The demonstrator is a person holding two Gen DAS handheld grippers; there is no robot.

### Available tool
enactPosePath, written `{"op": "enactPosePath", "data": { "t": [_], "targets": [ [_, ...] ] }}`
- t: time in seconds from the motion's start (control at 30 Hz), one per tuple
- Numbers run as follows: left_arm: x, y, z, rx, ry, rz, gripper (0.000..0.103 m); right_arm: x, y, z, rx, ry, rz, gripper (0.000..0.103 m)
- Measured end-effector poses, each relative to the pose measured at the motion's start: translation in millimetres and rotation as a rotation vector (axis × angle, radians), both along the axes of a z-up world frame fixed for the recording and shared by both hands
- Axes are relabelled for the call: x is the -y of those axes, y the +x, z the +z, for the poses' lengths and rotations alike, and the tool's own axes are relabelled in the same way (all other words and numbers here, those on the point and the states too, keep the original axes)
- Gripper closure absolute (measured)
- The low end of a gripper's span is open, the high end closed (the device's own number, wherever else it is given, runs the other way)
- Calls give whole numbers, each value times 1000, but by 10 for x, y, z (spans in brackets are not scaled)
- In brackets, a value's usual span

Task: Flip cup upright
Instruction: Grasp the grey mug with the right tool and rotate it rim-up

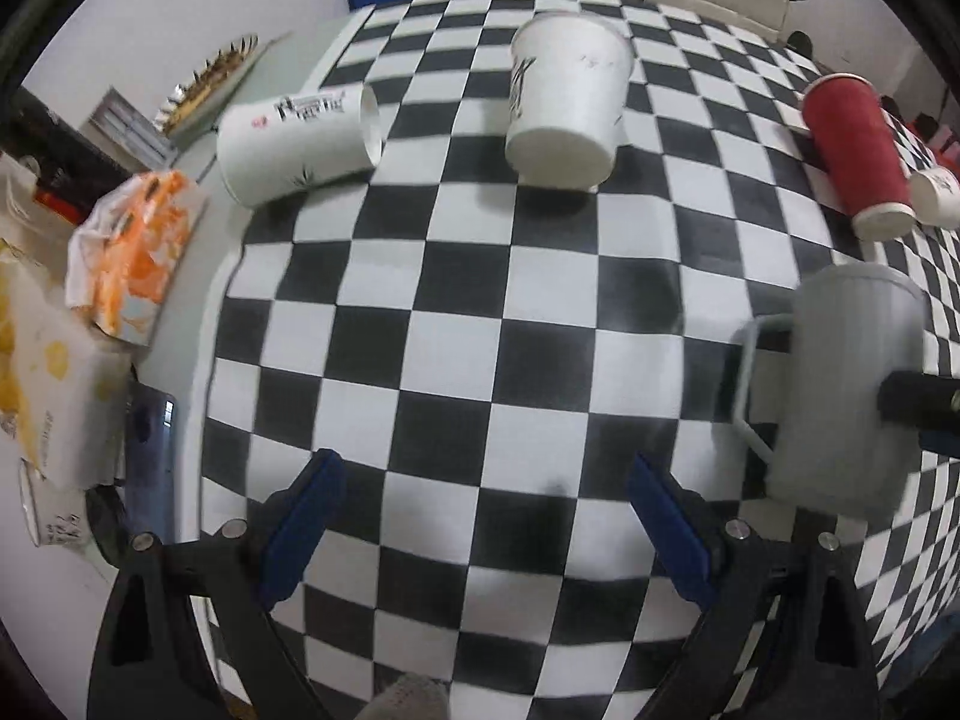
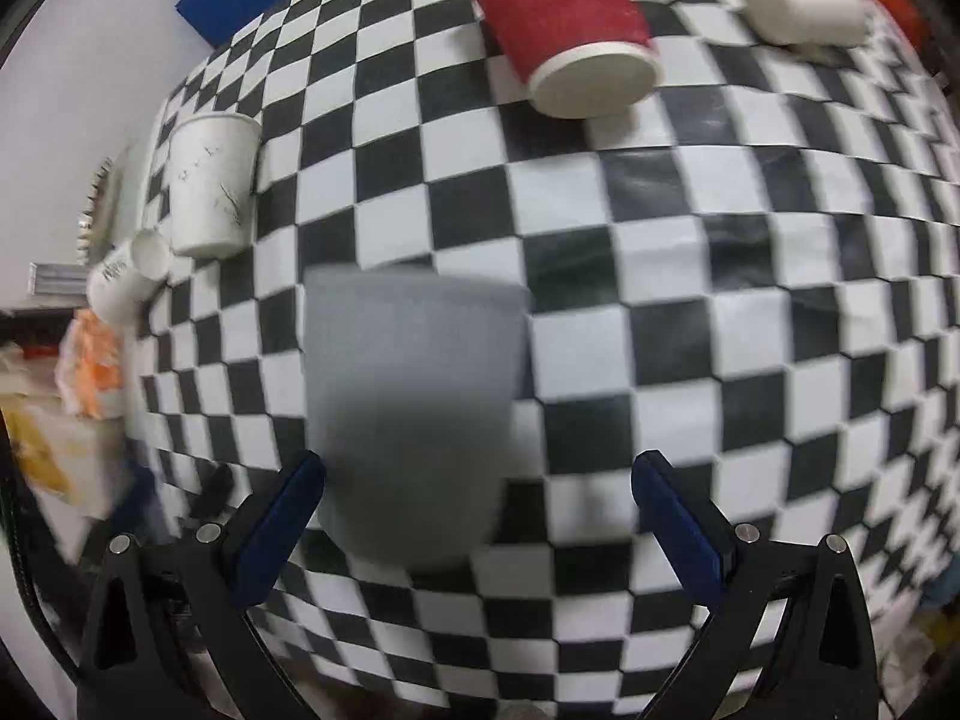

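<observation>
So the thing that mattered here was where the grey mug (image 2: pixel 414 420) sat relative to the two tools. In the right wrist view it was right in front of the right gripper (image 2: pixel 477 483), a bit left of centre, with the left blue finger (image 2: pixel 282 516) just beside its near wall and the right finger well apart from it. The jaws were spread wide and weren't pinching anything. The mug was blurry, but it looked wider at the far end and narrower toward the camera, so I couldn't tell for sure which end was the mouth.

From the left wrist view the same mug (image 1: pixel 840 384) was off to the right, its wire-like handle (image 1: pixel 750 384) facing left. The left gripper (image 1: pixel 480 504) was spread open too, over bare checkered cloth (image 1: pixel 456 324), empty.

My read: the right one was clearly nearer and would need to shift left to straddle it.
</observation>
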State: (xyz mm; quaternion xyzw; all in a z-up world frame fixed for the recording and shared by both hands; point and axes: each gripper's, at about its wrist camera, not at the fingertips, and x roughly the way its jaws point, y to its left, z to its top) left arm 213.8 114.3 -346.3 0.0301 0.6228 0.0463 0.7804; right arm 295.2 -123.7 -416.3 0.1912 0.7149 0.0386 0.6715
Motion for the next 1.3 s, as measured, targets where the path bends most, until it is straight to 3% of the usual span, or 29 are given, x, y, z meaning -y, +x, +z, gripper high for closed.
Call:
{"op": "enactPosePath", "data": {
  "t": [0.27,0.37,0.5,0.63,0.7,0.8,1.03,1.3],
  "targets": [
    [71,31,-129,-24,-7,19,7,-111,372,-356,-97,96,82,1],
    [109,7,-118,-27,-12,26,7,-163,407,-391,-98,143,112,16],
    [212,-20,-46,-17,-26,29,7,-128,343,-91,71,3,150,17],
    [341,-35,17,-7,-46,24,7,50,112,303,335,-196,144,17],
    [457,-49,20,-8,-56,13,7,167,-60,377,431,-252,127,17],
    [638,-106,-3,-16,-59,-14,7,285,-256,348,506,-285,123,17],
    [916,-352,-11,-30,-44,-68,7,327,-748,234,598,-297,136,17],
    [992,-653,227,32,-16,-71,7,335,-1013,143,491,-311,137,16]
  ]
}}
